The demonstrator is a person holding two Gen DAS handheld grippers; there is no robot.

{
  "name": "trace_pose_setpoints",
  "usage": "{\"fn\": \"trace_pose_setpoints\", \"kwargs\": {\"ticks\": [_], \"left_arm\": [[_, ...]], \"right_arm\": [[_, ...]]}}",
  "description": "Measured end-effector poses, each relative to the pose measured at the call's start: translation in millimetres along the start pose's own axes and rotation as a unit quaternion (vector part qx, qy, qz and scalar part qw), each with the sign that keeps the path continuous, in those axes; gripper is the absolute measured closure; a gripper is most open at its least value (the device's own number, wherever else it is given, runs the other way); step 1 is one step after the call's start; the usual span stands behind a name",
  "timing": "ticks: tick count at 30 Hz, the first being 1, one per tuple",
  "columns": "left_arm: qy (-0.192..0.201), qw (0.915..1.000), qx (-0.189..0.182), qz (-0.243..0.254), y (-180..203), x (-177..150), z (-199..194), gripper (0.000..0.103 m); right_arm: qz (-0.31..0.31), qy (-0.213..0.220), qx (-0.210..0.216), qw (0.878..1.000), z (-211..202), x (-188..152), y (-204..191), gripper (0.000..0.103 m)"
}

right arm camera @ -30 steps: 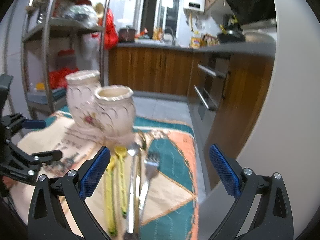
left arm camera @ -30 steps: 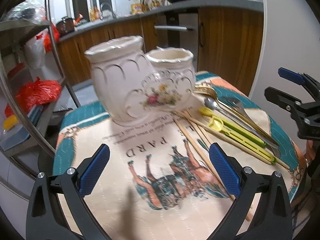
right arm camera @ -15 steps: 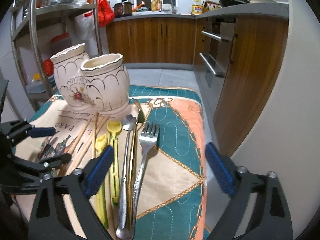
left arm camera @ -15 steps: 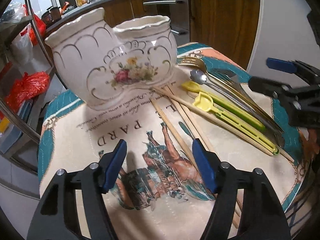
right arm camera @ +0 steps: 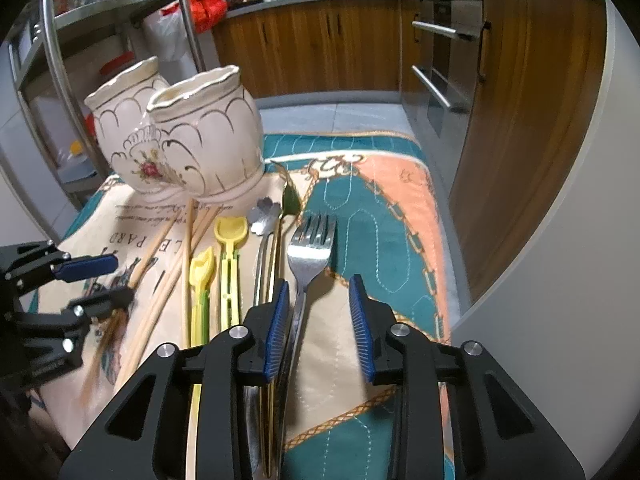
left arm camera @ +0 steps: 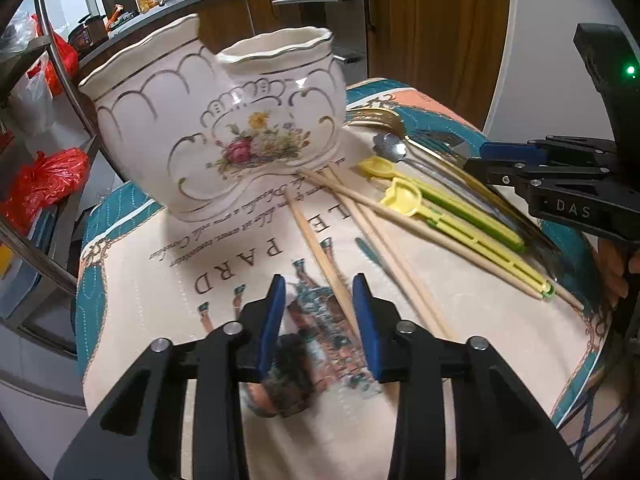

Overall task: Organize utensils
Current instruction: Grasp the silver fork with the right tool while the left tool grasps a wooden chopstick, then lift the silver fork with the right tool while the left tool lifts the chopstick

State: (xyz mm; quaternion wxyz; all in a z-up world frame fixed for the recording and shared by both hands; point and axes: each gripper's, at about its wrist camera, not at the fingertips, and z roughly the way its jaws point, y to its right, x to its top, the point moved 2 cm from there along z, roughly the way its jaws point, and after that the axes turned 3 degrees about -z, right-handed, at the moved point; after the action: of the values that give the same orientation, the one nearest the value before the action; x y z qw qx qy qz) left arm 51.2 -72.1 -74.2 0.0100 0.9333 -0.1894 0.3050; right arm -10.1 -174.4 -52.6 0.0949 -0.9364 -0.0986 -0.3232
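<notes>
Both grippers have dropped closer to the cloth since the earlier frames, and both sets of jaws, wide apart then, are now much narrower and closing.

Left to right: a cream ceramic holder (left arm camera: 216, 132) with 2 joined cups and a flower print stands upright at the far left of the printed tablecloth (left arm camera: 168, 288). Light wooden chopsticks (left arm camera: 320, 248) fan out from its base toward the near edge; I count about 4, and the exact number is hard to tell. The left gripper (left arm camera: 318, 312) hovers low over them with 1 chopstick running between its blue pads (left arm camera: 272, 320). The pads are not pressing on it, so nothing is gripped.

Next right lie 2 yellow-green plastic utensils (right arm camera: 226, 264), side by side and parallel. Just beside them are a silver spoon (right arm camera: 264, 216) with a flower-shaped bowl and a gold spoon (right arm camera: 290, 200), their handles close together. Rightmost is a silver fork (right arm camera: 312, 244), tines pointing at the holder.

The right gripper (right arm camera: 316, 320) sits over the fork handle. That handle passes between the pads near the left one, with a visible gap on the right side, so there is no grip yet. Spoon handles run under the left finger.

All utensils lie flat on the cloth, none in the holder. Wooden kitchen cabinets (right arm camera: 320, 40) are behind.
</notes>
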Motion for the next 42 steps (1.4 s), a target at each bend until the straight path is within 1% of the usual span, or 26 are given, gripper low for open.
{"fn": "trace_pose_setpoints", "kwargs": {"ticks": [3, 4, 5, 7, 9, 11, 16, 18, 19, 20, 21, 22, 23, 25, 28, 32, 37, 39, 42], "left_arm": [[-0.008, 0.9997, -0.012, -0.021, -8.6, 1.1, 3.4, 0.068], [-0.01, 0.9992, -0.019, -0.034, -11.3, 0.7, 4.0, 0.063], [-0.011, 0.9988, -0.022, -0.041, -11.9, 0.0, 4.8, 0.053], [-0.008, 0.9982, -0.029, -0.053, -10.9, -3.8, 5.1, 0.045], [-0.006, 0.9984, -0.021, -0.051, -7.7, -5.7, 6.2, 0.044], [-0.002, 0.9986, -0.014, -0.051, -7.0, -7.6, 6.4, 0.044], [0.006, 0.9972, -0.02, -0.071, -10.3, -10.7, 5.4, 0.045], [0.011, 0.9969, -0.023, -0.074, -9.2, -9.9, 5.0, 0.047], [0.017, 0.9967, -0.029, -0.074, -9.1, -11.7, 1.7, 0.054], [0.018, 0.997, -0.026, -0.07, -8.3, -12.3, 2.4, 0.064], [0.02, 0.9975, -0.018, -0.065, -6.5, -10.8, 4.2, 0.07], [0.024, 0.9979, -0.013, -0.058, -6.1, -11.3, 3.9, 0.078], [0.024, 0.9979, -0.017, -0.058, -6.8, -11.2, 3.4, 0.087], [0.022, 0.9981, -0.019, -0.054, -9.0, -10.7, 2.9, 0.094], [0.021, 0.998, -0.032, -0.05, -13.3, -9.1, 2.1, 0.096], [0.022, 0.9981, -0.037, -0.044, -20.4, -10.2, 0.6, 0.097], [0.04, 0.9969, -0.052, -0.044, -28.2, -10.6, -10.3, 0.097], [0.047, 0.9968, -0.05, -0.041, -29.7, -11.3, -14.9, 0.097], [0.065, 0.9955, -0.056, -0.039, -31.5, -12.0, -23.8, 0.097]], "right_arm": [[0.006, -0.005, 0.009, 1.0, 3.5, 0.5, 1.4, 0.071], [0.007, -0.007, 0.012, 1.0, 4.4, 1.2, 1.4, 0.073], [0.007, -0.008, 0.014, 1.0, 5.0, 1.8, 1.4, 0.076], [0.004, -0.011, 0.011, 1.0, 6.2, 2.2, 0.2, 0.083], [-0.003, -0.012, 0.012, 1.0, 6.8, 2.0, -2.5, 0.086], [-0.003, -0.012, 0.012, 1.0, 7.0, 1.8, -4.2, 0.087], [0.001, -0.01, 0.015, 1.0, 6.2, 0.8, -3.6, 0.088], [0.0, -0.01, 0.016, 1.0, 6.0, 0.3, -4.4, 0.089], [-0.001, -0.009, 0.015, 1.0, 5.9, 0.2, -4.9, 0.09], [-0.001, -0.009, 0.016, 1.0, 5.8, 0.1, -5.0, 0.09], [-0.001, -0.009, 0.017, 1.0, 6.1, 0.6, -4.9, 0.09], [-0.001, -0.009, 0.019, 1.0, 5.9, 0.6, -4.7, 0.092], [0.0, -0.008, 0.021, 1.0, 5.7, 0.8, -4.6, 0.092], [0.004, -0.005, 0.026, 1.0, 4.5, 0.8, -3.6, 0.095], [0.005, -0.003, 0.026, 1.0, 3.2, 0.7, -3.5, 0.096], [0.005, 0.009, 0.027, 1.0, -1.8, 1.4, -3.5, 0.096], [-0.003, 0.042, 0.02, 0.999, -17.8, 3.4, -3.5, 0.097], [-0.01, 0.061, 0.015, 0.998, -27.9, 4.1, -5.5, 0.097], [-0.019, 0.086, 0.008, 0.996, -42.8, 5.4, -8.6, 0.097]]}}
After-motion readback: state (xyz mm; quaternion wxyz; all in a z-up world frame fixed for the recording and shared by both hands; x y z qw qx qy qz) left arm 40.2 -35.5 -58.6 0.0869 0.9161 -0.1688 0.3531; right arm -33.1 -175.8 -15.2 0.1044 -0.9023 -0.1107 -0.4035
